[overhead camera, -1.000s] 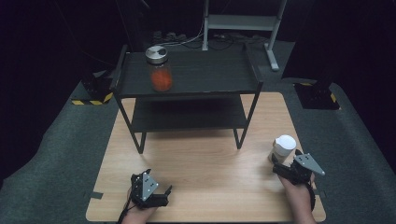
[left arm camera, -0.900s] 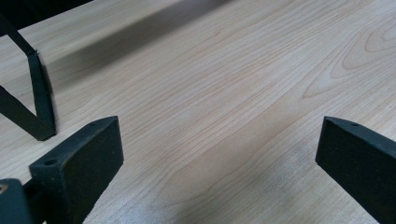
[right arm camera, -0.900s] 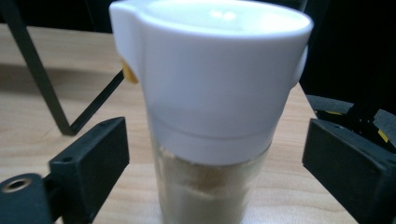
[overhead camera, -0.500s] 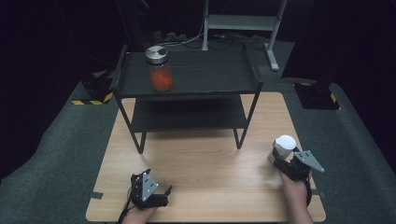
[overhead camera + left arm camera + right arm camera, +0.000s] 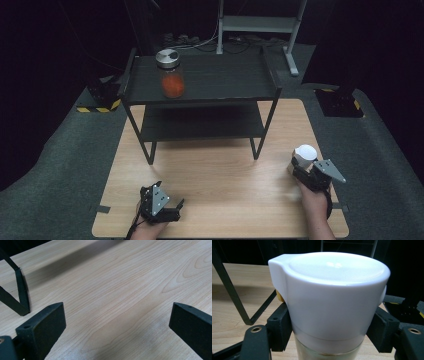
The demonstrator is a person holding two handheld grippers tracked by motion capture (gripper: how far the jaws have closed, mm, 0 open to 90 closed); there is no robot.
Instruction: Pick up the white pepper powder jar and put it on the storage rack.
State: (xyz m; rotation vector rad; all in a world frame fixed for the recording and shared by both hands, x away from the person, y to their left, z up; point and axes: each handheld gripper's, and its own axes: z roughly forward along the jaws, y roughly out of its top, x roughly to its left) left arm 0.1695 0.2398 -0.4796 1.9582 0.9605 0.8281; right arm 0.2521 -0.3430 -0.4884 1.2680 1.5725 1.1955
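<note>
Glass under a white cap, the jar [image 5: 329, 315] looks rigid, slick and breakable, so my right claw [image 5: 329, 332], which has just closed, clamps it just below the cap, near right on the bench [image 5: 220, 190]; my left claw [image 5: 117, 322] gapes empty.

The jar [image 5: 332, 305] is cut off at the bottom edge of the right gripper view, its contents hidden. The rack leg [image 5: 21, 293] there blurs.

A shelf rack [image 5: 200, 100] stands along the far edge of the table [image 5: 220, 170], with a jar [image 5: 171, 75] on its top shelf toward the left end. A bottle [image 5: 303, 156] stands by the table's right edge, between the right tongs [image 5: 305, 172]. The left tongs [image 5: 159, 205] sit near the near-left corner.
</note>
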